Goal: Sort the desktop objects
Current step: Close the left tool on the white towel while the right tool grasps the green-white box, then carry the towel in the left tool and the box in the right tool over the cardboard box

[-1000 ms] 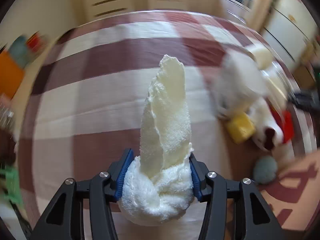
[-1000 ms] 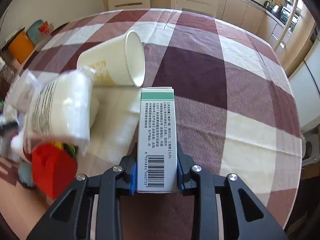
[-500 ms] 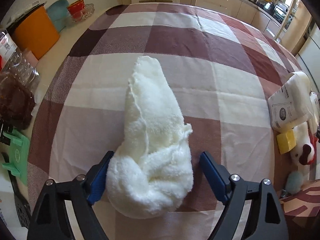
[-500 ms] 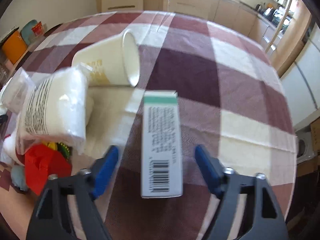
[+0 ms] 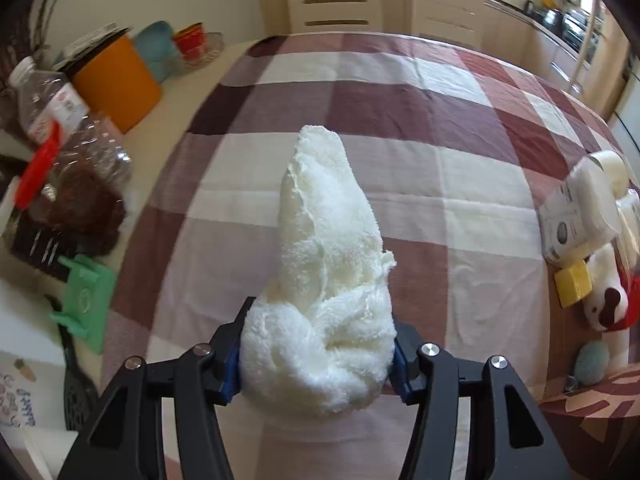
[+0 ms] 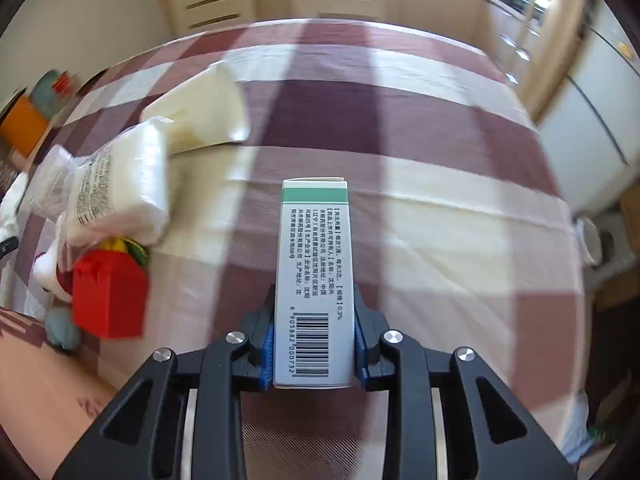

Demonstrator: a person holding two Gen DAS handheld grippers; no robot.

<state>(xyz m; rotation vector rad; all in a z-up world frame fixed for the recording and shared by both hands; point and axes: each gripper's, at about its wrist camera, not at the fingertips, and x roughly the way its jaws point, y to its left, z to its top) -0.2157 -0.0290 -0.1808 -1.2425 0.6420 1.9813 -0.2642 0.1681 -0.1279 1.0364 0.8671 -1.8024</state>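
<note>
The sorting looks barely begun. The left gripper [image 5: 318, 354] is squeezing shut on a fluffy white towel [image 5: 324, 280] at the near middle of the checked tablecloth [image 5: 460, 168]. The right gripper [image 6: 314, 354] is closing on a tall medicine box [image 6: 314, 276]. A messy pile [image 6: 116, 216] still waits at its left.

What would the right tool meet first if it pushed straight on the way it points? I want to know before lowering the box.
Probably only the checked tablecloth. The right tool, closing on the barcoded box, aims at bare cloth; the tipped paper cup lies off to the left. Depth is unclear.
</note>
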